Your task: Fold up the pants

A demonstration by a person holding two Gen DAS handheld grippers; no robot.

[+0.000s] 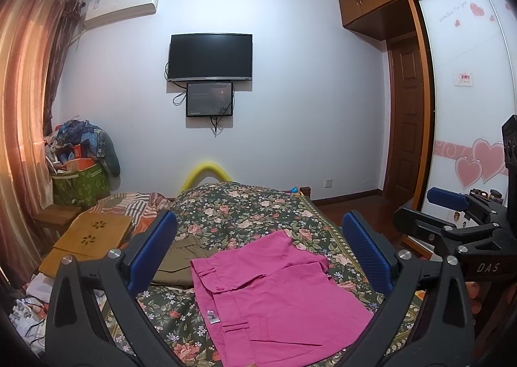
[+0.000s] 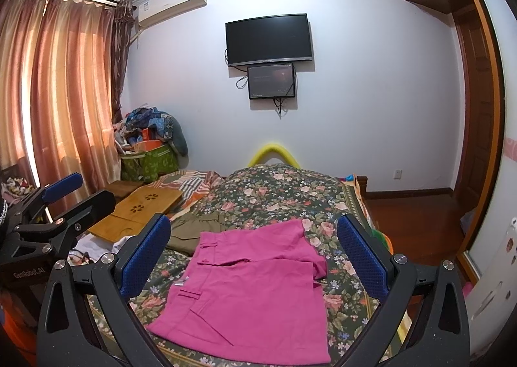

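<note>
Pink pants (image 1: pixel 274 296) lie flat on the floral bedspread (image 1: pixel 245 205), folded in a short block with belt loops and a small tag at the left edge. They also show in the right wrist view (image 2: pixel 255 289). My left gripper (image 1: pixel 258 257) is open and empty above the pants. My right gripper (image 2: pixel 255 257) is open and empty above them too. The right gripper shows at the right of the left wrist view (image 1: pixel 452 215); the left gripper shows at the left of the right wrist view (image 2: pixel 68 199).
Olive-brown folded pants (image 1: pixel 181 257) lie just left of the pink ones. A bamboo lap table (image 1: pixel 87 241) sits on the bed's left side. A pile of bags and clothes (image 1: pixel 80 160) stands in the far left corner. A wardrobe (image 1: pixel 468 76) and wood floor (image 2: pixel 416 224) are at right.
</note>
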